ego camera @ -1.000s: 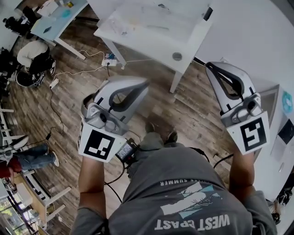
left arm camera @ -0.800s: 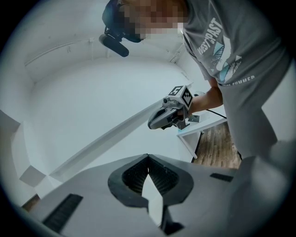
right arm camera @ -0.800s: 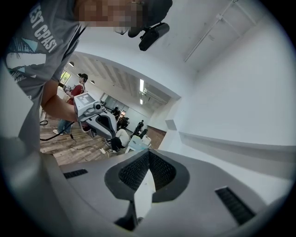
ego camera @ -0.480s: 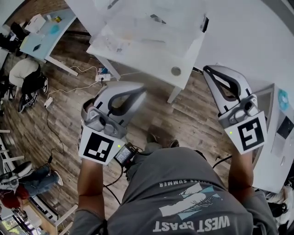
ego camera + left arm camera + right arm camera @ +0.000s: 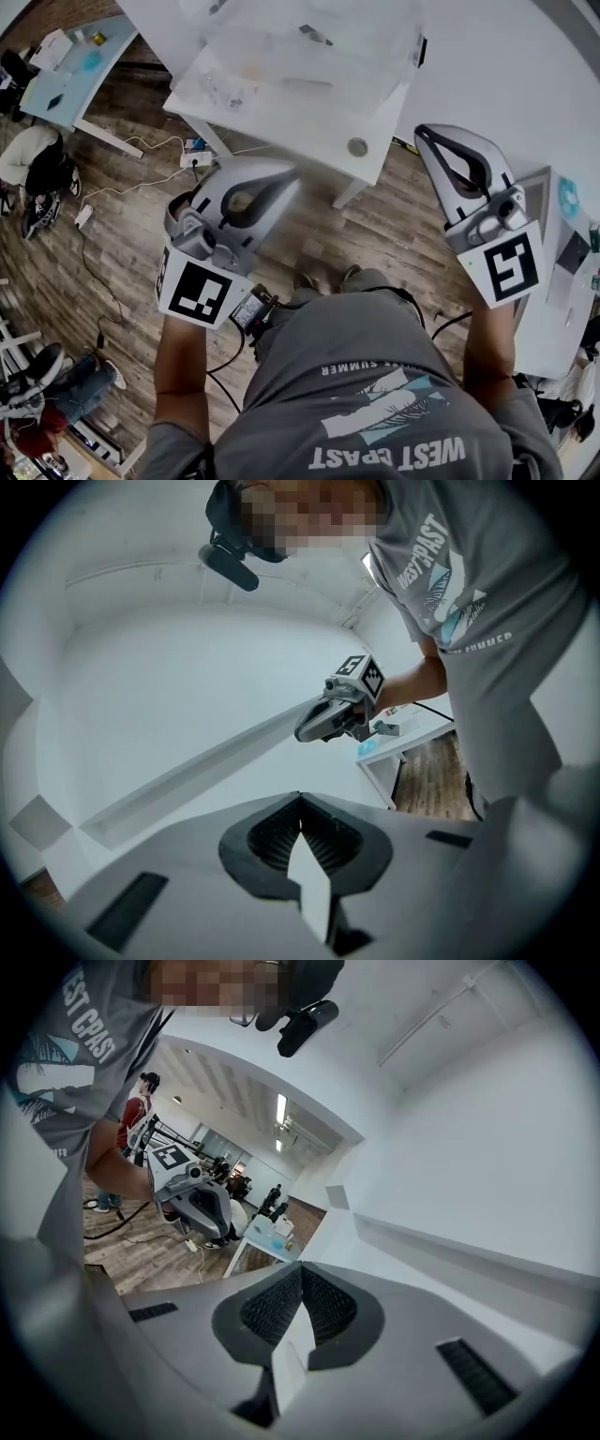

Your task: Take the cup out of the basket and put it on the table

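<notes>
Jaws closed, empty, left gripper (image 5: pixel 286 183), right gripper (image 5: pixel 424 137) both raised, tilted upward

Shared lab or open-plan work space, not home. Wood-plank floor (image 5: pixel 122 253) throughout, plain white walls (image 5: pixel 469 1147). Several work surfaces: white table (image 5: pixel 281 103) ahead, light-blue desk (image 5: pixel 80 75) at far left with small items on top, another white bench (image 5: pixel 553 300) at right. Loose cables (image 5: pixel 141 150) trail across floor to power strip (image 5: pixel 194 150) under table. Other people present: one seated (image 5: pixel 28 159) near blue desk, one standing in red top (image 5: pixel 138 1110). Strip lights (image 5: pixel 281 1107) on ceiling of adjoining room.
</notes>
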The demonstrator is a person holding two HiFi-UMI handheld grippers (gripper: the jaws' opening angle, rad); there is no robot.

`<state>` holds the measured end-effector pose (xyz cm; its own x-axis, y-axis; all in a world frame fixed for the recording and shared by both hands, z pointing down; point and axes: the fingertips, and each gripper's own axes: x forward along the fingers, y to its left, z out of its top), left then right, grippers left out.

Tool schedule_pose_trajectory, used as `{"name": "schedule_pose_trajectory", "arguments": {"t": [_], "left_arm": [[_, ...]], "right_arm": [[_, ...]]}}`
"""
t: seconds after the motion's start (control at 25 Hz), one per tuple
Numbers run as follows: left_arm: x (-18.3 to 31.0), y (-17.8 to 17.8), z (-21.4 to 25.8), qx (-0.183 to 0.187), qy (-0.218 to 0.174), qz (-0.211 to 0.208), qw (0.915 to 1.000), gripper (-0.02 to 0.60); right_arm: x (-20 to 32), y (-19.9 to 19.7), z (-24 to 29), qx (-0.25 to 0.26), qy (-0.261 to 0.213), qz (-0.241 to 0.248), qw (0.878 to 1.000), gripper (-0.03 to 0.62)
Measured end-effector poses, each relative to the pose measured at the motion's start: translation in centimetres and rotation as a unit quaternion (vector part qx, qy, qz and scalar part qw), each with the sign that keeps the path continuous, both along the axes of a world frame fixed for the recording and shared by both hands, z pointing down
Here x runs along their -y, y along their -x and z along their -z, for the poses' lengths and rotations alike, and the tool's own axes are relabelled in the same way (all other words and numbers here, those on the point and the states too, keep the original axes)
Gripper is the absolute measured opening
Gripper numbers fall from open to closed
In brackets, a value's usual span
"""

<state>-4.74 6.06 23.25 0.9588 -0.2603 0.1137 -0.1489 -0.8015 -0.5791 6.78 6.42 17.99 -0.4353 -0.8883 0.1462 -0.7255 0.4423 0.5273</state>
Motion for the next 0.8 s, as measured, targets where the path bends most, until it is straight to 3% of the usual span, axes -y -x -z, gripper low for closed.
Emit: {"name": "schedule_pose_trajectory", "arguments": {"t": [0.2, 0.8], "left_arm": [[1.4, -1.8, 0.1, -0.003, -0.001, 0.006, 1.0, 0.009], [6.1, -9.8, 0.4, 0.032, 0.0, 0.091, 0.9953, 0.009]], "right_arm": [[1.7, -1.9, -0.4, -0.006, 0.005, 0.012, 1.0, 0.012], [8.5, -9.9, -0.2, 0.04, -0.004, 0.087, 0.995, 0.012]]}}
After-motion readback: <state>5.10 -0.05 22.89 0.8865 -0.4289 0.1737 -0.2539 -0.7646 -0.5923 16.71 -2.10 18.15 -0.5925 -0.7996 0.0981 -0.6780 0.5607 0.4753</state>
